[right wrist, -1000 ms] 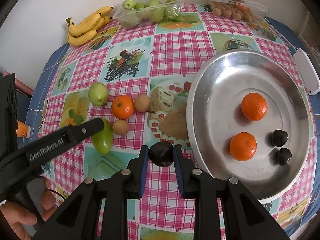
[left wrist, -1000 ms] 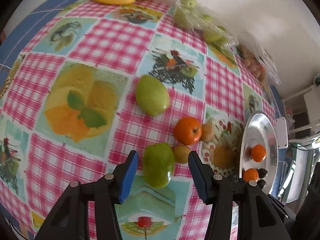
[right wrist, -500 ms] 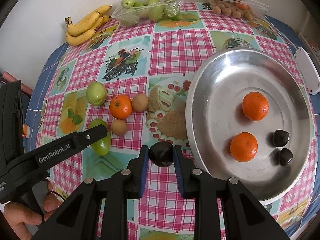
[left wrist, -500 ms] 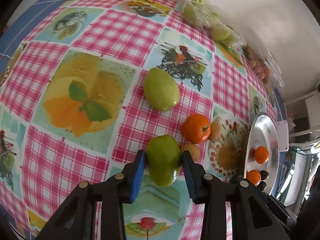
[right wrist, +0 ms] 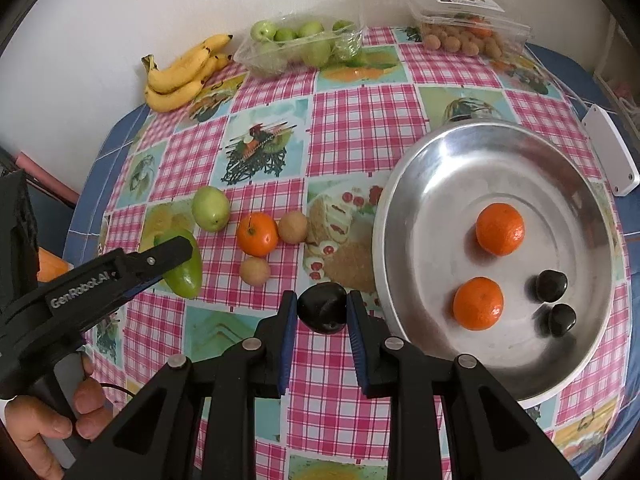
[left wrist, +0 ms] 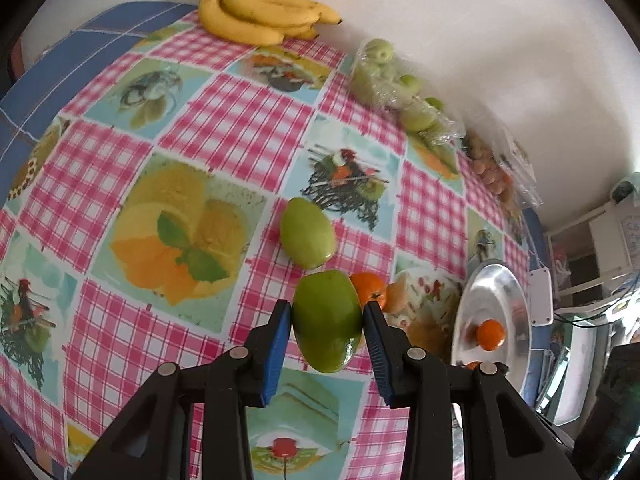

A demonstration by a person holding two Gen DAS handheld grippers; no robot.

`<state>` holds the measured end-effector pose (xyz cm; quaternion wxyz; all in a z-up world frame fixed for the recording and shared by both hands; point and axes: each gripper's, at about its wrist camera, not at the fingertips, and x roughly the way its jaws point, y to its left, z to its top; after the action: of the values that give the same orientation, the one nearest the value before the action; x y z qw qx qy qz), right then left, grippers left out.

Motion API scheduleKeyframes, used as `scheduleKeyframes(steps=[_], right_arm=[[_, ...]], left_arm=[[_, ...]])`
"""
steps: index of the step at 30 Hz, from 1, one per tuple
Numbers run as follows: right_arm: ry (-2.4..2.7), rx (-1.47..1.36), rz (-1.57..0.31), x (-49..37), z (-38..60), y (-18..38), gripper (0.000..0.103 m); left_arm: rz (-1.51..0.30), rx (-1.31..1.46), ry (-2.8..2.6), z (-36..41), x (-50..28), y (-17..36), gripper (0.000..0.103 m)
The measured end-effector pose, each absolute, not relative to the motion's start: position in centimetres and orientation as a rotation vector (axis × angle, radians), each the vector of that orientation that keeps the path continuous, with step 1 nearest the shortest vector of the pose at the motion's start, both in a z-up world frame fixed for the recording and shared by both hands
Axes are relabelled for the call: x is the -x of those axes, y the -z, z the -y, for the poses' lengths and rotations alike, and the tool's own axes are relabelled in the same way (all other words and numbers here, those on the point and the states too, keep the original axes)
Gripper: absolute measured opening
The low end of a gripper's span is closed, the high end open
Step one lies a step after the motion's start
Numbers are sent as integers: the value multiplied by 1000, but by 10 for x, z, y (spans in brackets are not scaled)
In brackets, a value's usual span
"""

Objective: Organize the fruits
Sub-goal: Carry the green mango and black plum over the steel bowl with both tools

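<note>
My left hand-held gripper (left wrist: pixel 326 330) clamps a green mango (left wrist: pixel 327 322) above the desk (left wrist: pixel 120 328); my right hand-held gripper (right wrist: pixel 322 308) grips a dark plum (right wrist: pixel 322 307), the steel bowl (right wrist: pixel 424 184) at three o'clock

The checked tablecloth (right wrist: pixel 352 120) bears bananas (right wrist: pixel 180 76), a steel bowl (right wrist: pixel 400 208) and a tangerine (right wrist: pixel 257 234).

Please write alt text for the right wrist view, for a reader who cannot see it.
The right claw grips a dark fruit beside a metal bowl holding two oranges and two more dark fruits.
</note>
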<state>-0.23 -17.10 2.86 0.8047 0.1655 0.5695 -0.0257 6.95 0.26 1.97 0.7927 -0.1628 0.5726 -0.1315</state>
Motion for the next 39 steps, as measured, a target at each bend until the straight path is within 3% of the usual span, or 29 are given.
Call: scheduleKeyframes(steps=[22, 39], right_arm=[[473, -522, -1081, 52, 311, -54, 26], [468, -537, -1105, 30, 326, -20, 26]], left_arm=[[-1155, 141, 559, 105, -38, -48, 40], [-1184, -5, 624, 173, -35, -24, 40]])
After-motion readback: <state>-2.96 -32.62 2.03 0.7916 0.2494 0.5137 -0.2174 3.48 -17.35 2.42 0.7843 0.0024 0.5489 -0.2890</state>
